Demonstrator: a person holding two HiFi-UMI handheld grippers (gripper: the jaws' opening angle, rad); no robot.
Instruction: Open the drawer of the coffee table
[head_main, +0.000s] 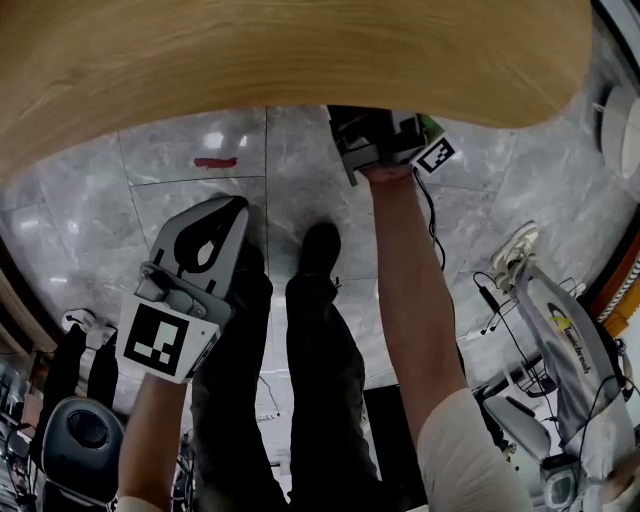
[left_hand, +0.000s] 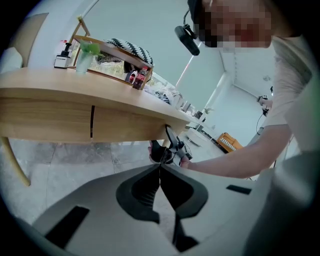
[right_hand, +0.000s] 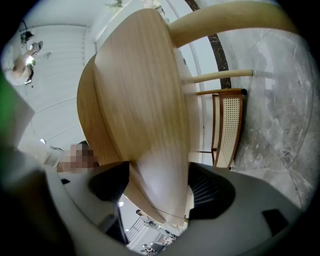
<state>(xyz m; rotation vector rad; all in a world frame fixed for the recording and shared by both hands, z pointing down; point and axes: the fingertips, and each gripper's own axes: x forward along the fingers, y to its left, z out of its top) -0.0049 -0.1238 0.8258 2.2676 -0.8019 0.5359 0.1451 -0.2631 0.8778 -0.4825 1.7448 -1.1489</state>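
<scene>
Drawer (left_hand: 127, 125) sits flush under the table top (head_main: 300, 50): stiff wood, likely heavy to slide, best hooked at its lower lip. Right gripper (right_hand: 160, 192) gapes wide around a wooden edge (right_hand: 157, 145), unclamped; left gripper (left_hand: 161, 172) hangs back, 2 jaws together, empty.

A cane chair (right_hand: 227, 127) stands on grey marble floor (right_hand: 280, 125).

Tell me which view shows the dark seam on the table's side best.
The left gripper view: it faces the table's side and the vertical seam is plain. The head view shows only the tabletop from above. The right gripper view shows wood close up; no seam is clear there.
</scene>
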